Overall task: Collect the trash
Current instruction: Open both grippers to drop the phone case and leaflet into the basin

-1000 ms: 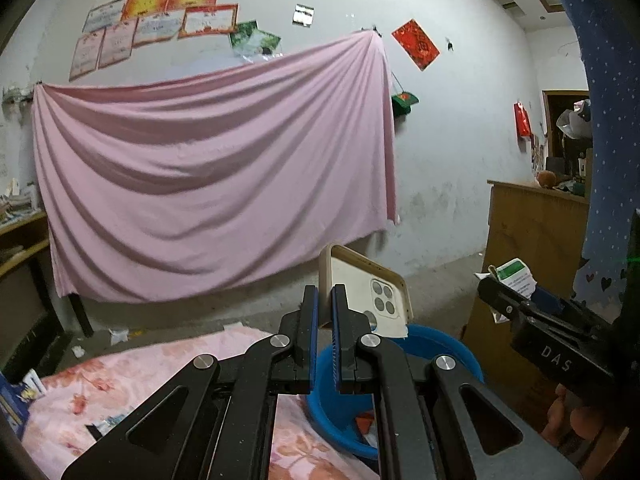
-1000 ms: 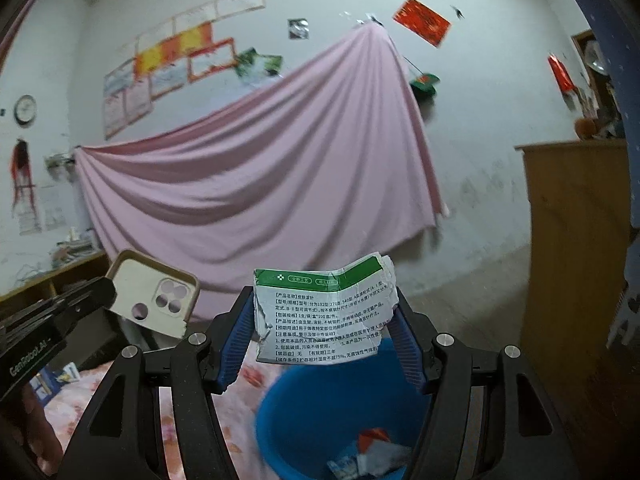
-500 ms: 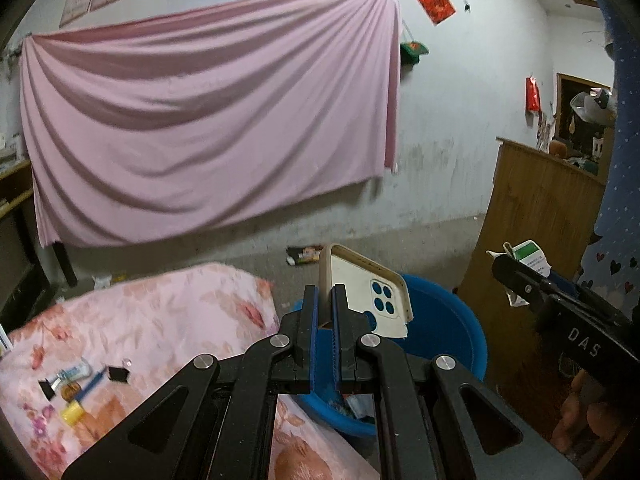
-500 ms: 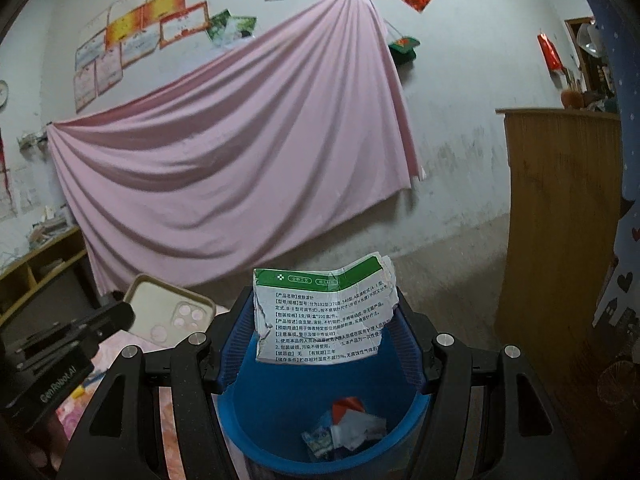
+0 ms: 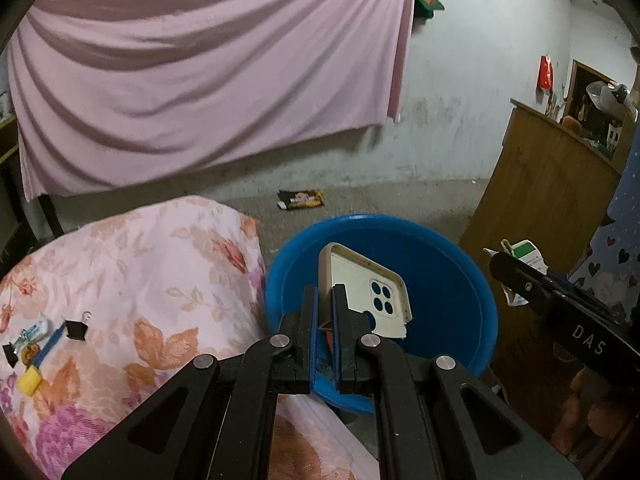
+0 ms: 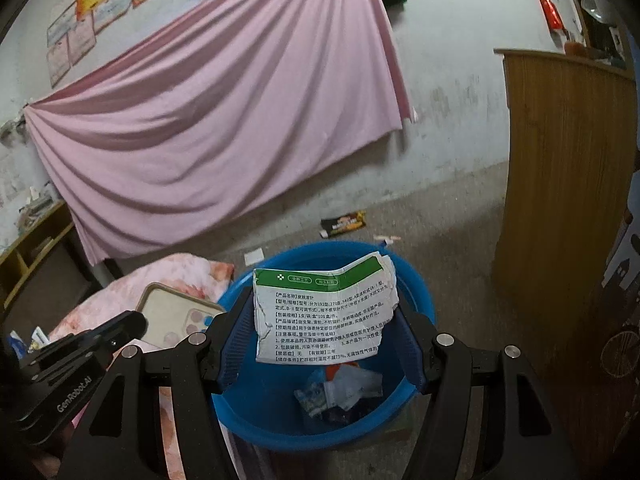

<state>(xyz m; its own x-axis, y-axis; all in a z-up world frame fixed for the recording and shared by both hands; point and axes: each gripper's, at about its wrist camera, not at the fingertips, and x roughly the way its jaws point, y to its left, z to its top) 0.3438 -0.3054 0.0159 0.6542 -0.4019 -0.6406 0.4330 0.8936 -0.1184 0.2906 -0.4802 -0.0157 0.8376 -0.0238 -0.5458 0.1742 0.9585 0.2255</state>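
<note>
My left gripper (image 5: 325, 300) is shut on the edge of a cream phone case (image 5: 360, 288) and holds it over the blue basin (image 5: 452, 272). My right gripper (image 6: 320, 320) is shut on a torn white and green paper package (image 6: 324, 312) and holds it above the same basin (image 6: 416, 292). Several scraps of trash (image 6: 340, 392) lie in the basin's bottom. The phone case also shows in the right wrist view (image 6: 176, 312), and the paper package in the left wrist view (image 5: 528, 254).
The basin stands on the floor beside a table with a pink floral cloth (image 5: 140, 280). Small items lie on the cloth, among them a binder clip (image 5: 76, 328) and a yellow eraser (image 5: 30, 378). A dark snack wrapper (image 5: 300, 199) lies on the floor. A wooden cabinet (image 6: 560, 184) stands at the right.
Both grippers have tilted down and moved over the blue basin with their loads. The basin's inside and the trash in it now show fully.
</note>
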